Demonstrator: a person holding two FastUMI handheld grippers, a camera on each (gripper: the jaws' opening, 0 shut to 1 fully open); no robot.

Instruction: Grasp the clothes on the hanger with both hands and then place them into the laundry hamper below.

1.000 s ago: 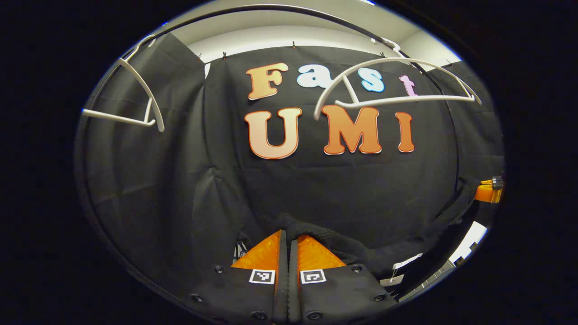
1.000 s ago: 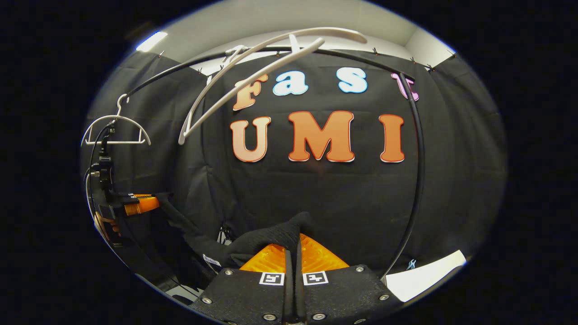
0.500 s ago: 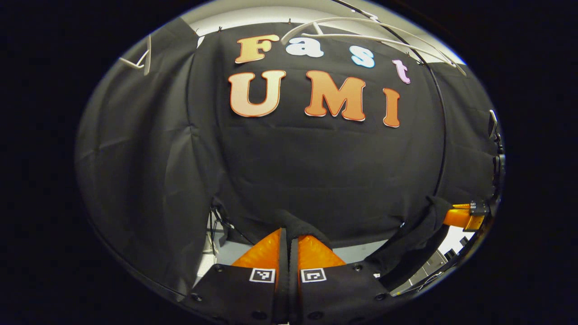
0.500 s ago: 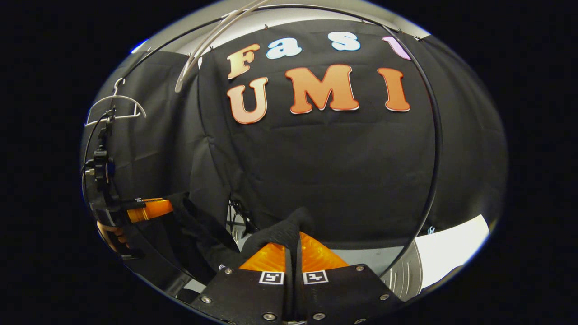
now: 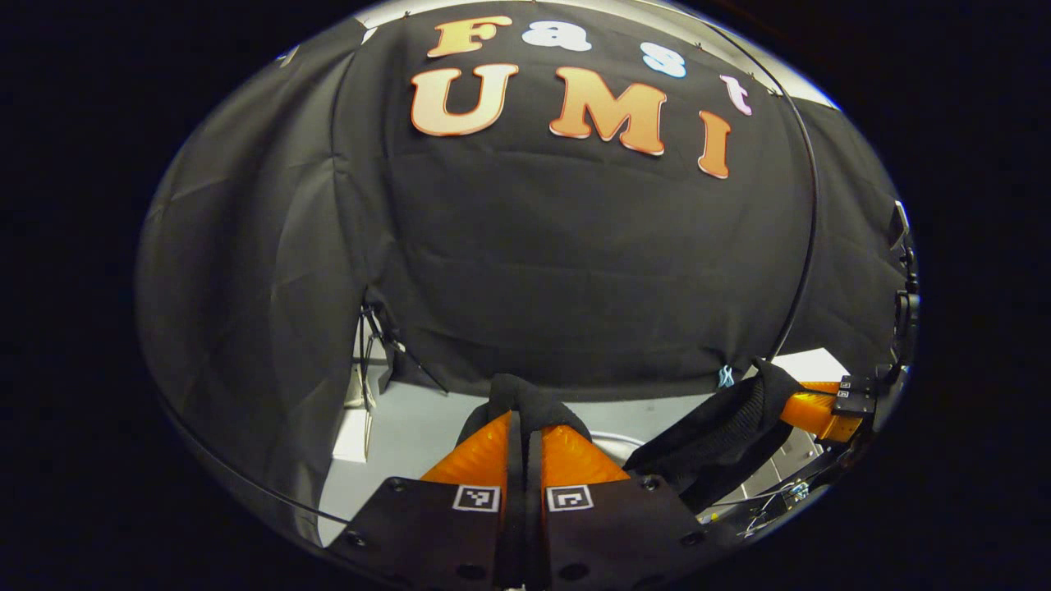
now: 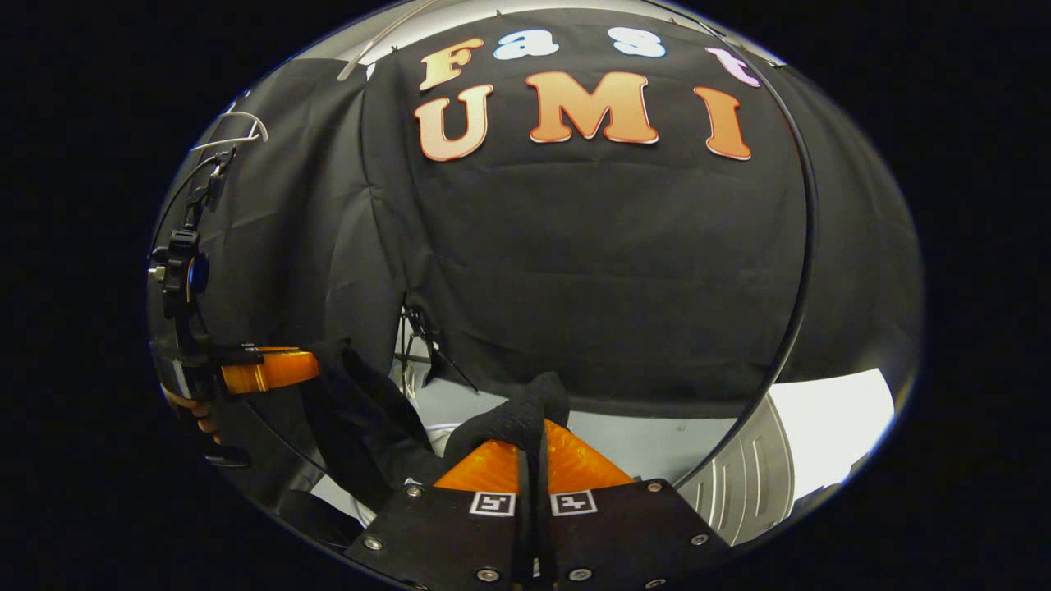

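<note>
With both ends of the black garment (image 5: pixel 722 431) pinched, one hand-held gripper per side, this is a carry down toward the hamper (image 6: pixel 743 484). Left hand-held gripper (image 5: pixel 524 423) is clamped on a fold of cloth at its tips; right hand-held gripper (image 6: pixel 534 431) bites a bunched knit edge the same way. The garment sags between the two, low over a pale floor (image 5: pixel 410 427).

Risk now: only small folds are held, so a tug apart could slip one free. Slack cloth may also drape over the hamper's rim instead of dropping inside.

Count: two grippers, one garment, one white hanger (image 6: pixel 234 131) up at the left, bare.
</note>
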